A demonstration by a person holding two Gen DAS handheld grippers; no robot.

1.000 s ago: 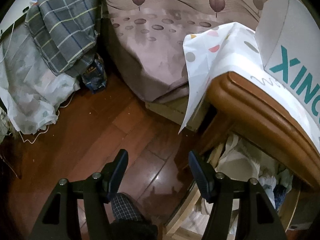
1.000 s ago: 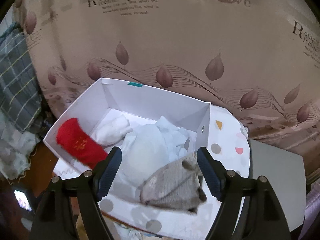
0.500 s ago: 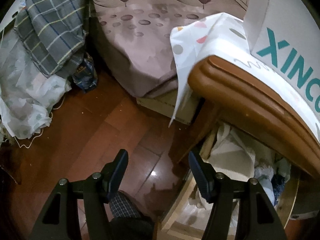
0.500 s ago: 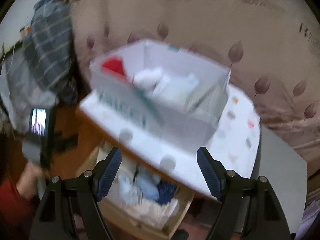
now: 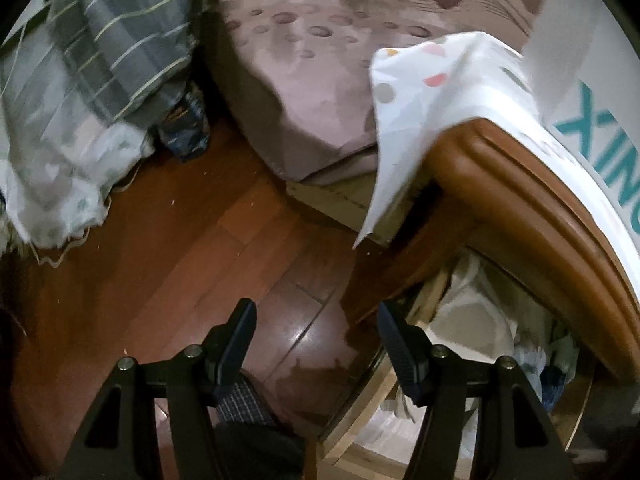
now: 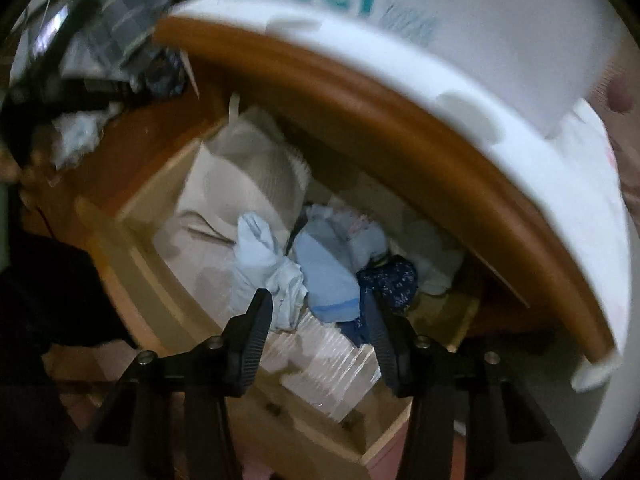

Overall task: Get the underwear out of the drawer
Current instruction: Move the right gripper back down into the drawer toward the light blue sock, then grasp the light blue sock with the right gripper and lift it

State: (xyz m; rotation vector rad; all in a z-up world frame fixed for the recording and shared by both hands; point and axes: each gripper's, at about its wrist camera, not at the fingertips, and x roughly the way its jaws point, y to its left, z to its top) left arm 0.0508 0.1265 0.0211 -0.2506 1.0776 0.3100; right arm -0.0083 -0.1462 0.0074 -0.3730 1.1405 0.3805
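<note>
Left wrist view. My left gripper (image 5: 316, 344) hangs over the reddish wooden floor (image 5: 168, 248), fingers apart with nothing between them, much as a second ago. The plaid blanket (image 5: 120, 32) lies upper left; the bed (image 5: 312, 92), in a mauve leaf-print cover, runs across the top; the spotted cloth (image 5: 420, 96) droops over the nightstand's rounded brown edge (image 5: 532, 200). The open drawer (image 5: 360, 412) shows at lower right beneath that edge.

Right wrist view. This is what has changed: a second ago my right gripper (image 6: 318, 322) looked into the white box (image 6: 500, 32) lettered in teal on the nightstand top; now it points down into the drawer below, the picture blurred. Its jaws are closing. The pale blue underwear (image 6: 332, 280) sits between the fingertips, but I judge that the pads do not yet press on it. A whitish crumpled garment (image 6: 264, 260) lies just left of it, a dark navy speckled piece (image 6: 390, 282) just right, and cream folded fabric (image 6: 244, 168) further back.

Judgement: the reach is made and the grasp is under way; lifting out remains.
</note>
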